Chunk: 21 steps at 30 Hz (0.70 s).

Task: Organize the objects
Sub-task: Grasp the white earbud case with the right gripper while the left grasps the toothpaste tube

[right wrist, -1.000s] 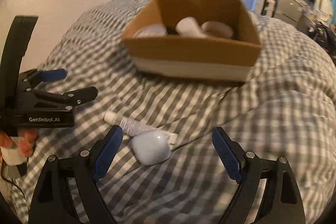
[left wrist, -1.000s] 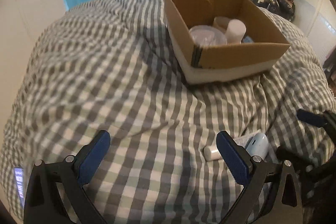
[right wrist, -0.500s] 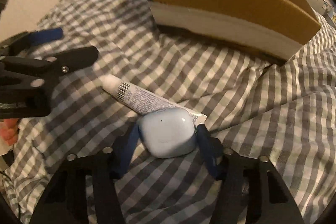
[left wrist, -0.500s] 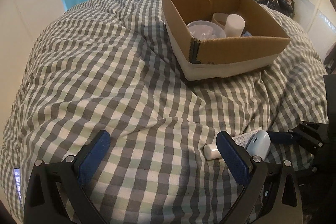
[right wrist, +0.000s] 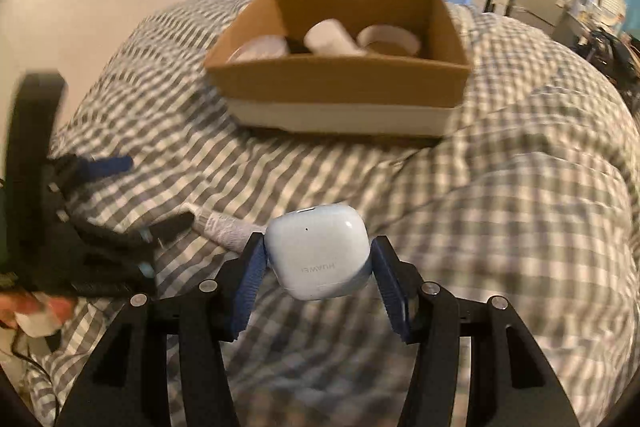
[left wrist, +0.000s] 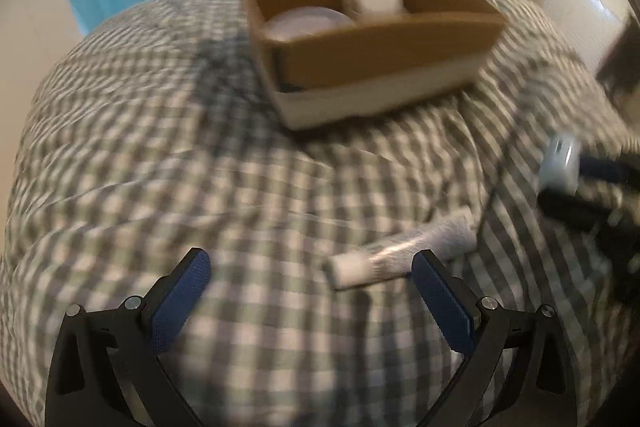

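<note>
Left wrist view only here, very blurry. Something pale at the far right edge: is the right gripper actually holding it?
Observer: Yes. The right gripper is clamped on a pale blue earbuds case, one pad on each side, lifted off the checked bedding.
Operator: Any marking on it?
Observer: Brand lettering on the front, upside down in the right wrist view.
Operator: What's in the box? I see two white blobs.
Observer: Three pale items in the cardboard box; the third is a round container at the right.

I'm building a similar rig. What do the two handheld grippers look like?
Both the left gripper and the right gripper have black, open-framed triangular fingers joined by silver screws, each tipped with a blue textured pad. No sleeve shows, and any cabling is too blurred to tell.
</note>
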Motion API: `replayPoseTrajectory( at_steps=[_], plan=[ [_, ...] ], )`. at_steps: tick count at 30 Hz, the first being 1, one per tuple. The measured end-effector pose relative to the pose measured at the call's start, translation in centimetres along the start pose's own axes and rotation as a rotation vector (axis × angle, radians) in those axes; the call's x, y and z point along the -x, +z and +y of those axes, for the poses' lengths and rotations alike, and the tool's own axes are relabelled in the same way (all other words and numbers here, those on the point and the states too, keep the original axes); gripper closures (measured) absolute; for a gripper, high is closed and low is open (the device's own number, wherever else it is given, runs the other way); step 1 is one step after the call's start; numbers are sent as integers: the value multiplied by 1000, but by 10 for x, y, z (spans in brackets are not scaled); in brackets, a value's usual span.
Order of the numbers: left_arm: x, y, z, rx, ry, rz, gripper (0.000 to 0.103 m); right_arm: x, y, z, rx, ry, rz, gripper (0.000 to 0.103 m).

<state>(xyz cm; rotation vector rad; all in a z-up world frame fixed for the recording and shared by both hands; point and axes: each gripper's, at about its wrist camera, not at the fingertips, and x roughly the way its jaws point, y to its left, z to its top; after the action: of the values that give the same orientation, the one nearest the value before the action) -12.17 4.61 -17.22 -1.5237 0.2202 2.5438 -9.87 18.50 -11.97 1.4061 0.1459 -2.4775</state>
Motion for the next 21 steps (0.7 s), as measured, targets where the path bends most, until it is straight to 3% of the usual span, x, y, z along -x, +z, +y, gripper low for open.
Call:
replayPoseTrajectory(
  at_steps=[8,10,13,15,18,21],
  plan=[
    [-28,4,-46,-231,-54,25,1,3,-3,-23,-85,61,-15,49],
    [-37,6,-53,-263,-64,38,8,-1,-3,-22,-92,74,-16,49],
    [-42,6,-62,-309,-85,50,29,-2,-6,-27,-113,95,-17,49],
    [-38,5,-65,-333,-129,41,53,-5,-7,-28,-128,102,-20,49],
    [-32,5,-61,-317,-178,43,73,-6,-9,-26,-124,85,-17,49],
    [-27,8,-49,-250,-231,53,79,-7,-11,-22,-116,70,-20,49]
  ],
)
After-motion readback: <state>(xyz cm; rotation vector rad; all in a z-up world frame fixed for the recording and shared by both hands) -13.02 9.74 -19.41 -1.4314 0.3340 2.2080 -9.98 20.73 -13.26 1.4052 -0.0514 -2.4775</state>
